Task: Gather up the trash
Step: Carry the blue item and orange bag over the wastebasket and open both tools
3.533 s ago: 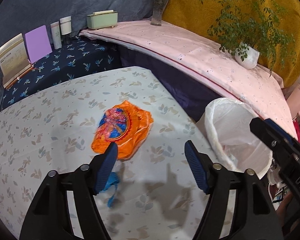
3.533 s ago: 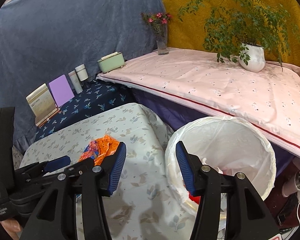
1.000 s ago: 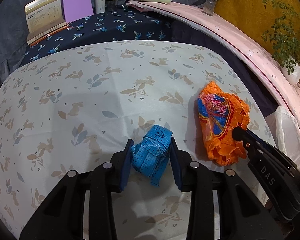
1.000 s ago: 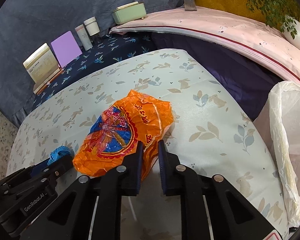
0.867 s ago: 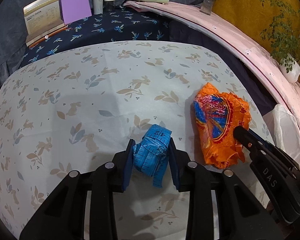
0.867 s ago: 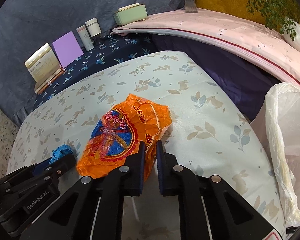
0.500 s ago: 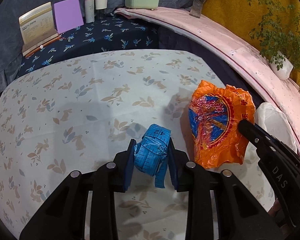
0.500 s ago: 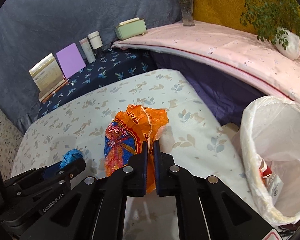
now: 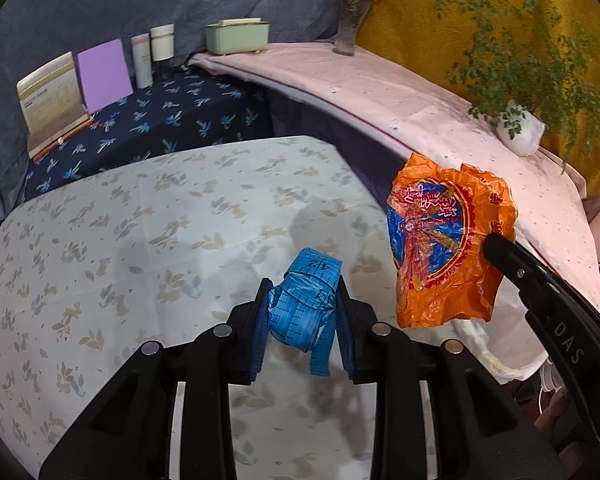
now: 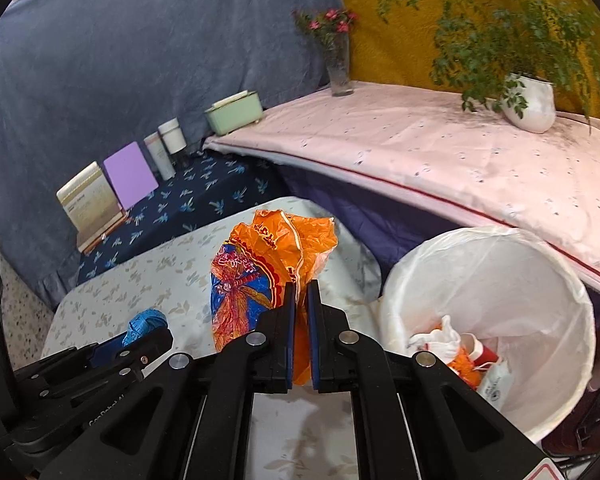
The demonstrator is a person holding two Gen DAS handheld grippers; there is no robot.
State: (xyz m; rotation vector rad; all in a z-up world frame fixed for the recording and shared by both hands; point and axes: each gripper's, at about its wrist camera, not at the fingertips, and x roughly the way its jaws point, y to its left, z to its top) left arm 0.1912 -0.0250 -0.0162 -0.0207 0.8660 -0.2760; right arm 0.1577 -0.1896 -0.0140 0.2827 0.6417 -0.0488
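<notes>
My left gripper (image 9: 302, 300) is shut on a crumpled blue measuring tape (image 9: 306, 304) and holds it above the leaf-patterned table (image 9: 140, 220); the tape also shows in the right wrist view (image 10: 144, 324). My right gripper (image 10: 299, 292) is shut on an orange snack wrapper (image 10: 260, 276), lifted off the table. The wrapper also shows in the left wrist view (image 9: 440, 240), hanging to the right of my left gripper. A white-lined trash bin (image 10: 496, 320) with several pieces of trash inside stands just right of my right gripper, past the table's edge.
A pink-covered shelf (image 10: 440, 152) carries a potted plant (image 10: 528, 100), a flower vase (image 10: 338, 68) and a green box (image 10: 234, 114). A dark blue floral surface (image 9: 148, 120) holds a calendar, a purple card and two white jars.
Both grippers have lifted their loads off the table. The right gripper has carried the orange wrapper up and to the right, beside the bin. The left gripper has raised the blue tape.
</notes>
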